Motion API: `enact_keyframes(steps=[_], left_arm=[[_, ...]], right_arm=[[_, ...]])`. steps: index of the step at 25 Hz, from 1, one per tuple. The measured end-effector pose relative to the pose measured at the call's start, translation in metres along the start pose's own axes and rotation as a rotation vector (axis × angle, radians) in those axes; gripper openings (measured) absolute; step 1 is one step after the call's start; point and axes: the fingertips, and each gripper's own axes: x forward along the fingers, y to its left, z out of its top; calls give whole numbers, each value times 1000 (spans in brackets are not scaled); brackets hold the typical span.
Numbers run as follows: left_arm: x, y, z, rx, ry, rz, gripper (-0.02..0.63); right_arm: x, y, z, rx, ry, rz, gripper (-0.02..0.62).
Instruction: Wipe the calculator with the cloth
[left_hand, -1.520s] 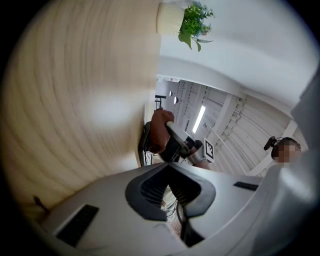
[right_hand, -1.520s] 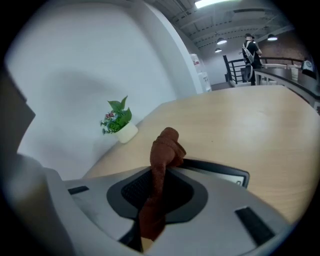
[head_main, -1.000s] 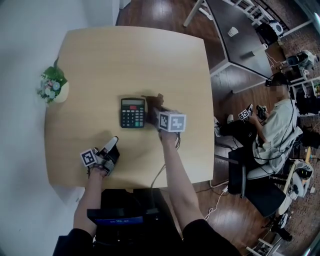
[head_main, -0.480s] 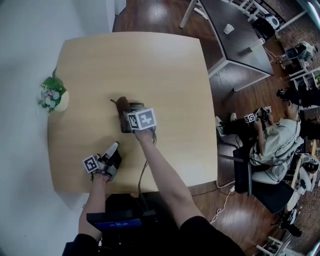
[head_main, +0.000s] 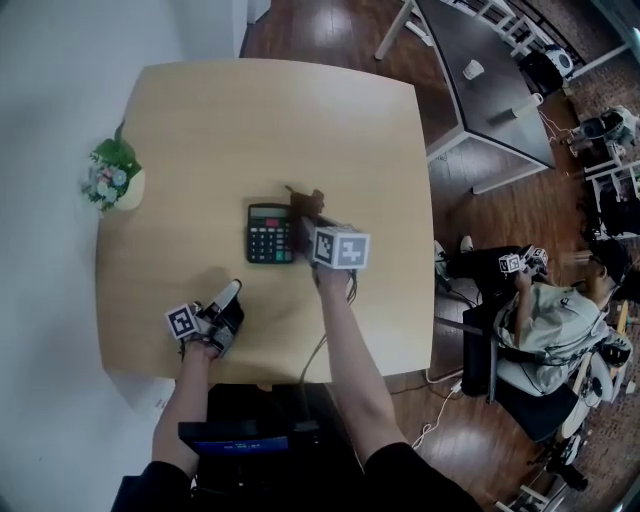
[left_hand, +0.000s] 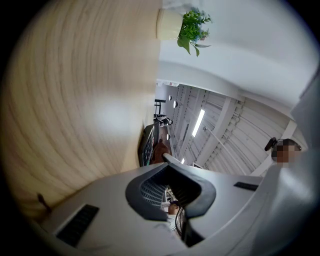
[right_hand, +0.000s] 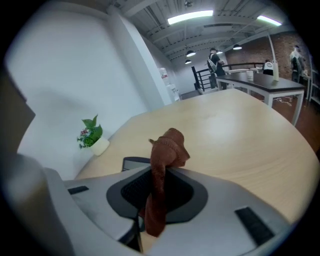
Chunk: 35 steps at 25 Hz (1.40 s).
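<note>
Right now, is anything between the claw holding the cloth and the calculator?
Nothing visible. The right claw, shut on the brown cloth, is just beside the calculator, with no object between them.

Calculator (head_main: 270, 233) mid-table (head_main: 250, 110); cloth (head_main: 306, 198) just right of it, in right tool (head_main: 308, 218); plant pot (head_main: 112, 180) at left edge; left tool (head_main: 227, 293) front-left.

Bright, even light frm ceiling strips (right_hand: 190, 17), soft glare on table (left_hand: 112, 117), fisheye warp + dark corners.

head view looks steeply down on the table (head_main: 270, 120); both gripper views skim it low, sharing its potted plant (head_main: 112, 178).
</note>
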Motion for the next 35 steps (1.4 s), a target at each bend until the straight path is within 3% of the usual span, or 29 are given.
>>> enact_keyframes(steps=[4,6,9,15,19,22,26,29,32,35], left_arm=[[-2,1,1,-2,-7,-3,5],[-1,1,0,-5,-9,-4,4],[1,0,-2,-11,-11,-1,3],[1,0,0,-12,-7,4,3],[1,-1,-1,-13,-5,6,3],[2,-1,-1,-4,3,1,4],[1,0,0,-6,-5,2,4],[1,2,0,-5,-7,0,3],[1,2,-1,-1,-2,1,3],[2,1,0,-8,-2,2,5]], right_arm=[[27,86,5,-57,-13,238,63],[44,108,-4,-101,31,283,63],[54,91,-15,-110,86,233,63],[21,6,-16,-44,98,60,64],[-5,-40,-14,-97,113,-75,63],[-12,-23,8,-283,73,-78,63],[16,58,36,-767,43,-8,64],[49,99,9,-1094,146,42,64],[64,114,-42,-1234,285,115,63],[55,121,-75,-1218,350,179,63]])
